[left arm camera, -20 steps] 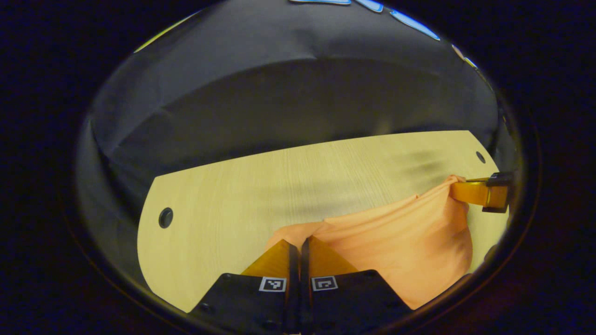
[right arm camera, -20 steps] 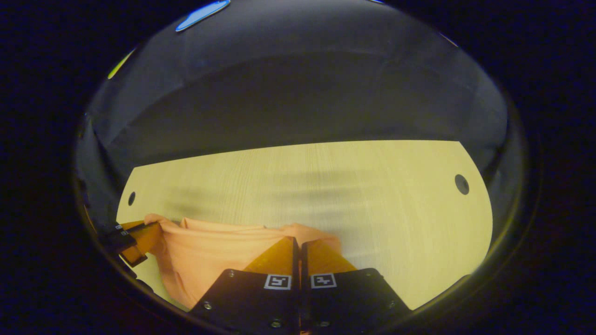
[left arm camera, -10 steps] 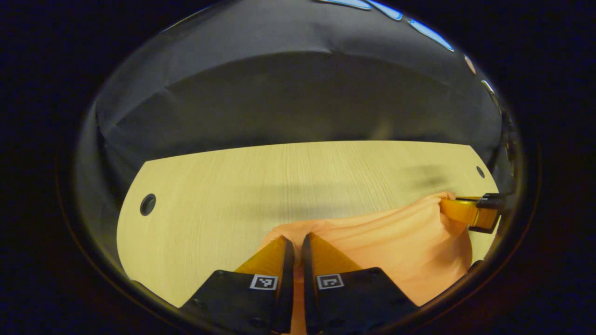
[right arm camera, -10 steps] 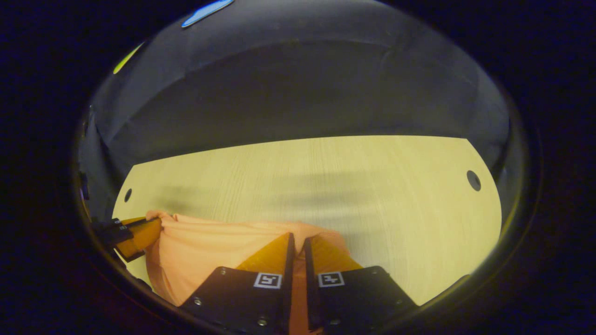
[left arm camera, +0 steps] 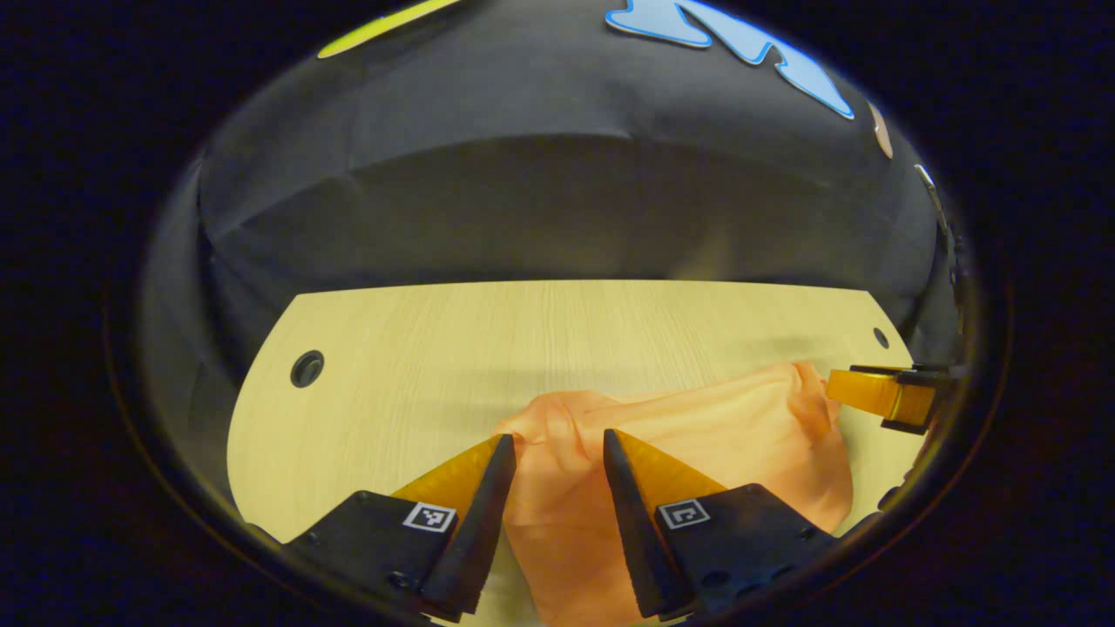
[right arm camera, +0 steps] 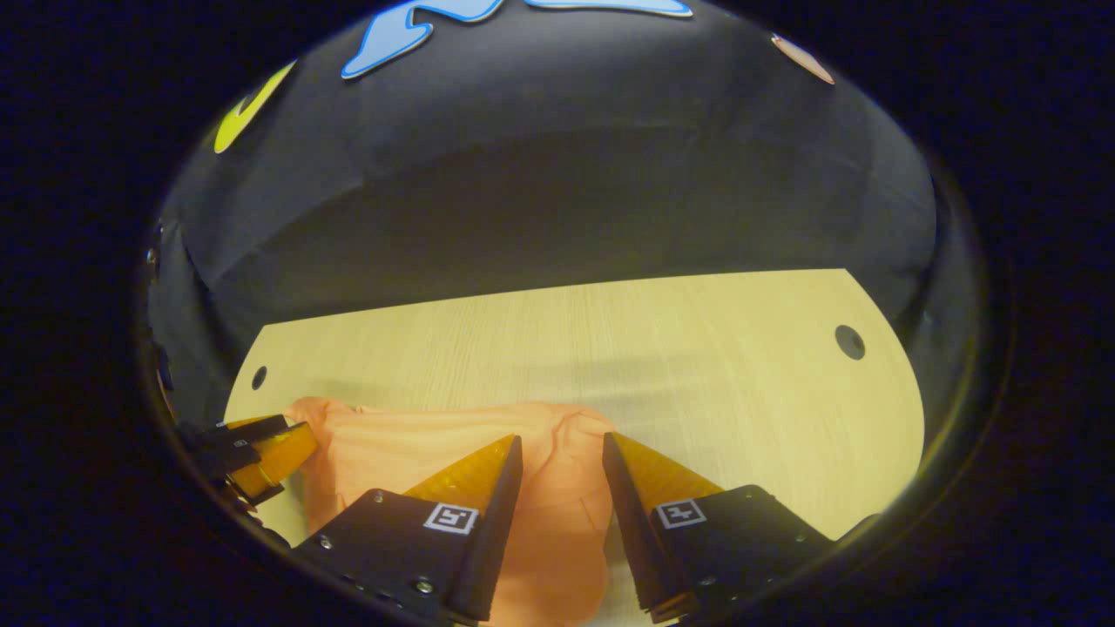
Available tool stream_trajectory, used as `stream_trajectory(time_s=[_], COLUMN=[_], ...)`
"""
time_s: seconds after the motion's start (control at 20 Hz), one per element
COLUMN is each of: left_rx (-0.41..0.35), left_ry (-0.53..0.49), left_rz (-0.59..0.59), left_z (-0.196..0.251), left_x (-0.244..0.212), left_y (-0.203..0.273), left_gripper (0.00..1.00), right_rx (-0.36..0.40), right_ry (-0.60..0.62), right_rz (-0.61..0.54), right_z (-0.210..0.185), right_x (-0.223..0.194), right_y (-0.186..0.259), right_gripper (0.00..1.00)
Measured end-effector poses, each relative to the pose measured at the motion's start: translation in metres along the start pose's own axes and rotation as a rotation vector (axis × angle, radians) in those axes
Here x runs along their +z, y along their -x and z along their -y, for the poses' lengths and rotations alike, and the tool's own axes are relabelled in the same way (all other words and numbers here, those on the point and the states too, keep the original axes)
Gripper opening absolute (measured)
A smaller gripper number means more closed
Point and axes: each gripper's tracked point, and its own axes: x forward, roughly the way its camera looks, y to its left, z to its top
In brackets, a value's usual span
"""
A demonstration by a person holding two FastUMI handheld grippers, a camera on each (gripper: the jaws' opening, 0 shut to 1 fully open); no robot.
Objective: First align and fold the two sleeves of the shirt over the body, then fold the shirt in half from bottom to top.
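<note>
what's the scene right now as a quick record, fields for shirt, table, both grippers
shirt: orange shirt lying bunched on the table, wrinkled, not flat
table: light wood table with a round hole near each end
left gripper: left gripper open, fingers spread with shirt fabric between them, not pinching
right gripper: right gripper open, fingers spread above the shirt's edge
backdrop: black cloth wall behind the table
task stage: cannot tell which fold is done; shirt looks gathered rather than neat

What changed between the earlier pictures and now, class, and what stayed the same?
Both grippers let go: the left hand-held gripper and the right hand-held gripper opened their fingers, and the orange shirt settled onto the table. The shirt is still bunched, and the table itself is unchanged.
</note>
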Motion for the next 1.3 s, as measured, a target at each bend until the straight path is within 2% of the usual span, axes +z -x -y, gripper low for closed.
stream_trajectory(time_s=[0.3,0.35,0.55,0.7,0.75,0.8,0.85,0.95,1.0,1.05,1.1,1.15,1.3], left_rx=[0.011,0.01,0.014,0.005,-0.003,-0.011,-0.015,-0.032,-0.042,-0.057,-0.071,-0.09,-0.135], left_ry=[-0.016,-0.015,-0.035,-0.038,-0.037,-0.039,-0.047,-0.069,-0.081,-0.093,-0.103,-0.116,-0.174], left_rz=[0.06,0.072,0.122,0.144,0.154,0.162,0.174,0.204,0.22,0.231,0.241,0.245,0.257], left_z=[0.007,0.005,0.002,0.003,0.004,0.006,0.007,0.013,0.02,0.026,0.031,0.039,0.069], left_x=[0.018,0.019,0.019,0.006,0.001,-0.004,-0.01,-0.019,-0.022,-0.027,-0.032,-0.036,-0.042], left_y=[0.097,0.117,0.195,0.247,0.261,0.276,0.29,0.311,0.318,0.324,0.329,0.333,0.341], left_gripper=[0.7,0.69,0.69,0.7,0.7,0.7,0.69,0.69,0.7,0.7,0.7,0.7,0.7], right_rx=[0.001,0.003,0.021,0.035,0.042,0.048,0.051,0.059,0.058,0.055,0.05,0.04,0.016], right_ry=[0.0,0.004,0.015,0.033,0.034,0.034,0.031,0.015,0.01,0.004,-0.002,-0.011,-0.034], right_rz=[0.056,0.07,0.131,0.162,0.176,0.182,0.19,0.21,0.216,0.227,0.239,0.247,0.288], right_z=[-0.006,-0.009,-0.026,-0.038,-0.043,-0.047,-0.051,-0.055,-0.057,-0.057,-0.056,-0.052,-0.039], right_x=[0.001,0.002,-0.004,-0.021,-0.028,-0.037,-0.046,-0.063,-0.072,-0.081,-0.09,-0.095,-0.103], right_y=[0.095,0.114,0.192,0.235,0.249,0.26,0.273,0.29,0.296,0.302,0.308,0.316,0.334], right_gripper=[0.59,0.53,0.59,0.59,0.52,0.59,0.59,0.59,0.53,0.53,0.59,0.53,0.52])
